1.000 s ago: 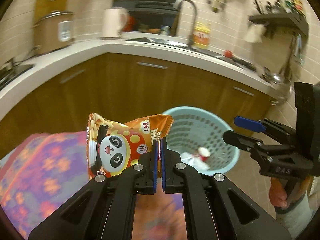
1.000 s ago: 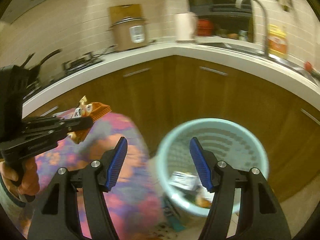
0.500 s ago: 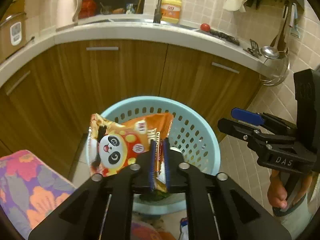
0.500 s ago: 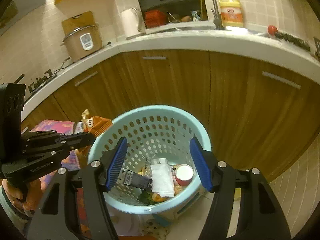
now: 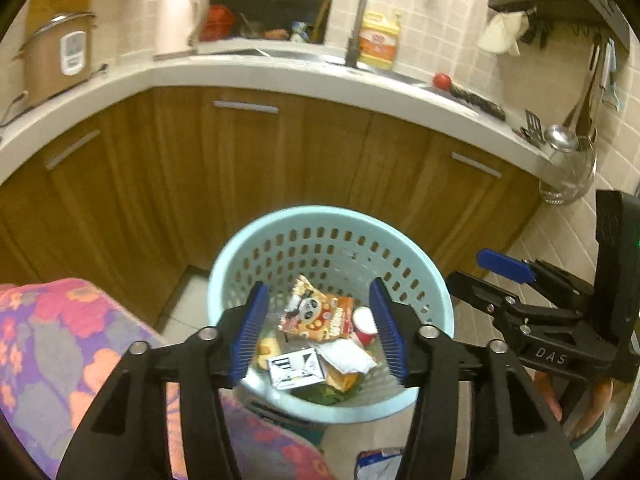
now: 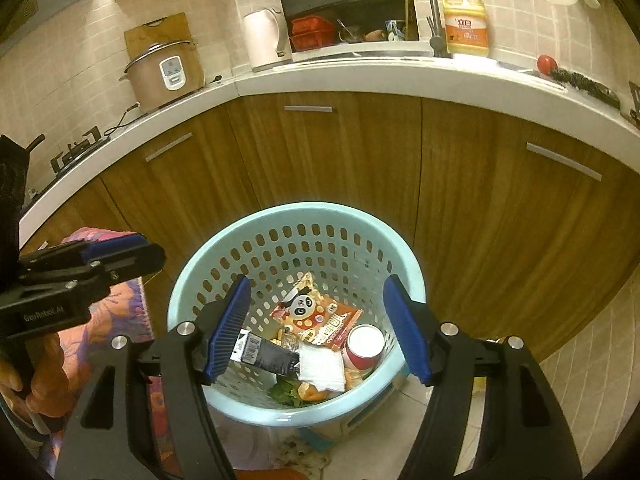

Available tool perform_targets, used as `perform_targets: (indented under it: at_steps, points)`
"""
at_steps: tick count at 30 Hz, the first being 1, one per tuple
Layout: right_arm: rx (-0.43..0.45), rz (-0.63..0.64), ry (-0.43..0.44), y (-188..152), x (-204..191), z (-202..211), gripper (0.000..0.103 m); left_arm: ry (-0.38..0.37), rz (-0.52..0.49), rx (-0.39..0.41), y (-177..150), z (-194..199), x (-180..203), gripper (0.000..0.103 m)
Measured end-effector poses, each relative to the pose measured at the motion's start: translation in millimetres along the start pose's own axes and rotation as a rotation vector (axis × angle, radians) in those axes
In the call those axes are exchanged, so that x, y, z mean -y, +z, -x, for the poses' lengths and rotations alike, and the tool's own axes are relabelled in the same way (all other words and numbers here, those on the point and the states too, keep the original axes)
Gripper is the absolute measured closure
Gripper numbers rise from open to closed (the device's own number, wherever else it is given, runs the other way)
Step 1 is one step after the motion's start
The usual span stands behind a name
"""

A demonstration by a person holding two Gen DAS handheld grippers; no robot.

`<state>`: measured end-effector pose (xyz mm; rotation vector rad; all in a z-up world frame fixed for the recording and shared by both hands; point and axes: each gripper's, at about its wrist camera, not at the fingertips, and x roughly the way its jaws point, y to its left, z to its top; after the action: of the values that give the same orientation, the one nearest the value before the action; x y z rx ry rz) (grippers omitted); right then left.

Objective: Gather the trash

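Note:
A light blue perforated trash basket (image 5: 424,280) (image 6: 188,280) stands on the floor before the wooden cabinets. The orange panda snack bag (image 5: 316,314) (image 6: 316,316) lies inside it on top of other trash: a white wrapper (image 6: 322,364), a red-and-white cup (image 6: 364,346), a dark packet (image 6: 266,354). My left gripper (image 5: 318,330) is open and empty above the basket. My right gripper (image 6: 316,324) is open and empty above the basket; it also shows at the right of the left wrist view (image 5: 504,280).
A floral cloth surface (image 5: 48,340) lies to the left of the basket. Wooden cabinets (image 6: 332,160) and a white counter (image 6: 360,76) curve behind. A blue-white wrapper (image 5: 378,462) lies on the tiled floor near the basket.
My left gripper opened and the panda snack bag dropped into the basket. Both grippers stay over the basket.

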<state>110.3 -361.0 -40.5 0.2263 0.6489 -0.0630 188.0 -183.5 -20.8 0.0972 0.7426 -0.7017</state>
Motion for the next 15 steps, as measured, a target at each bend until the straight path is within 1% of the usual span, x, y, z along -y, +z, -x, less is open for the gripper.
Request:
perform_targets:
  at_steps: [2,3,8,11,13,15]
  points:
    - [0.012,0.005,-0.009,-1.0,-5.0,6.1,0.038,0.025,0.015,0.028,-0.6,11.2,-1.5,0.04]
    - [0.016,0.009,-0.013,-2.0,-7.1,8.8,0.038,0.05,0.023,0.05,-2.1,18.6,-1.9,0.038]
    - [0.039,0.03,-0.027,-5.0,-21.8,26.2,0.038,0.108,0.06,0.093,-10.3,39.5,-0.1,0.032]
    - [0.058,0.049,-0.044,-7.8,-31.3,38.3,0.038,0.141,0.1,0.093,-18.2,52.7,-0.3,0.03]
    - [0.064,0.062,-0.048,-11.8,-38.4,46.1,0.037,0.155,0.147,0.084,-28.8,64.9,-4.0,0.03]
    - [0.071,0.08,-0.052,-16.6,-45.1,52.5,0.036,0.184,0.161,0.092,-39.9,77.9,-5.0,0.03]
